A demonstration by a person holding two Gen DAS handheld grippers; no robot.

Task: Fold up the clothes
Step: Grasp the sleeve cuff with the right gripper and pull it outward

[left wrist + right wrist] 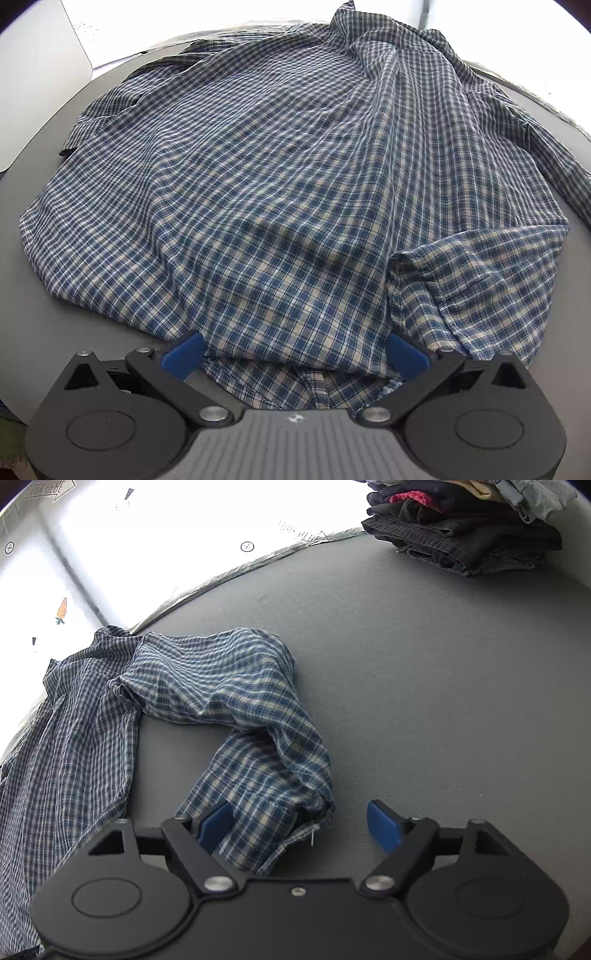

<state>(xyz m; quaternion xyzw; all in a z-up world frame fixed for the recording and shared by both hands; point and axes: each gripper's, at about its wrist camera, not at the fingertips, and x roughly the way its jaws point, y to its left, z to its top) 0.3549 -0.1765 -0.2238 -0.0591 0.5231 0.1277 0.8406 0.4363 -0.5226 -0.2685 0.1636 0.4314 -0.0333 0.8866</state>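
Observation:
A blue and white plaid shirt (280,192) lies spread over the grey table (92,317). My left gripper (295,356) is open, its blue pads wide apart on either side of the shirt's near hem, which lies between the jaws. In the right wrist view a sleeve of the shirt (251,716) curls across the table toward me. My right gripper (299,829) is open; the sleeve's cuff end lies between the jaws, against the left blue pad (216,827), with a gap to the right pad.
A stack of folded dark clothes (469,528) sits at the table's far right in the right wrist view. A white board (33,74) stands at the far left in the left wrist view. Bright windows lie beyond the far table edge (221,579).

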